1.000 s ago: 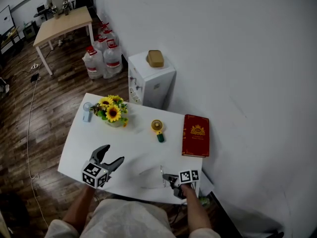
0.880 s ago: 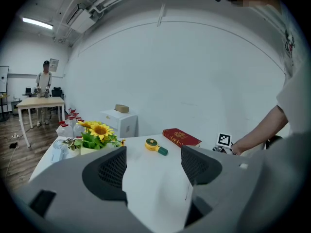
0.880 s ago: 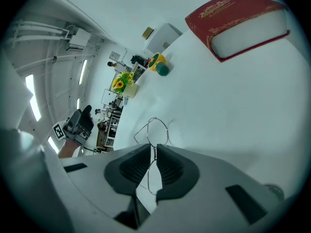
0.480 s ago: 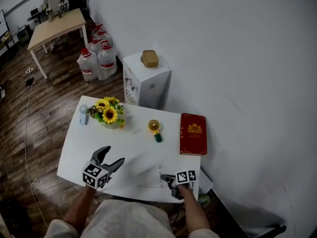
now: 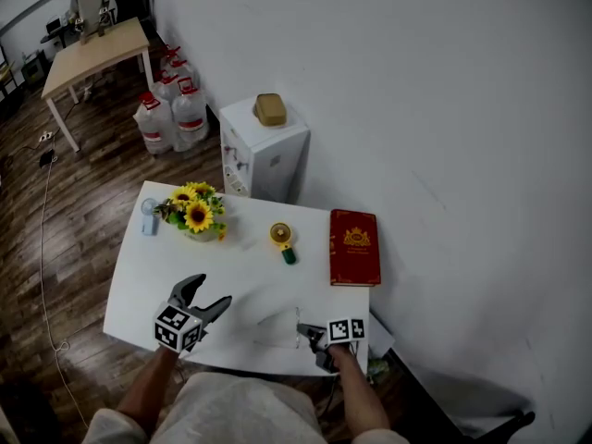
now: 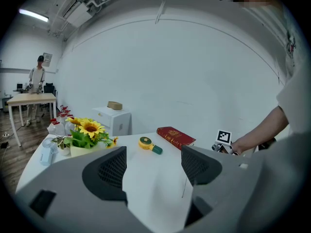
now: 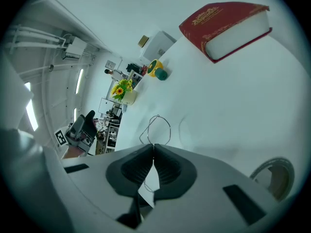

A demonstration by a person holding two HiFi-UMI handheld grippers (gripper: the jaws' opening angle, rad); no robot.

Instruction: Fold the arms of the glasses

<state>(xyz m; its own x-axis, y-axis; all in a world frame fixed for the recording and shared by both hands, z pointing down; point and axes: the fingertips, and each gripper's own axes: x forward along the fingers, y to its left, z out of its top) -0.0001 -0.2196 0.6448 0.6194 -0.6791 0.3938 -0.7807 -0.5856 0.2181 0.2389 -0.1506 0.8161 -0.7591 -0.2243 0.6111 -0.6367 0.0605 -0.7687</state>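
The wire-rimmed glasses (image 5: 277,326) lie on the white table (image 5: 240,276) near its front edge. Their clear lenses are hard to make out. My right gripper (image 5: 304,333) is at their right end, its jaws closing tight on the thin frame wire. In the right gripper view one lens loop (image 7: 156,129) sticks out just past the shut right gripper (image 7: 153,147). My left gripper (image 5: 205,292) hovers to the left of the glasses, open and holding nothing. In the left gripper view a thin arm of the glasses (image 6: 184,187) shows between the left gripper's (image 6: 153,160) spread jaws.
A red book (image 5: 355,246) lies at the table's right side. A yellow and green gadget (image 5: 280,237), a pot of sunflowers (image 5: 192,215) and a small blue bottle (image 5: 149,216) stand further back. Behind the table are a white cabinet (image 5: 264,151) and water jugs (image 5: 171,109).
The head view has drifted, so the table sits a little higher and further left in the picture. Both grippers keep their places beside the glasses.
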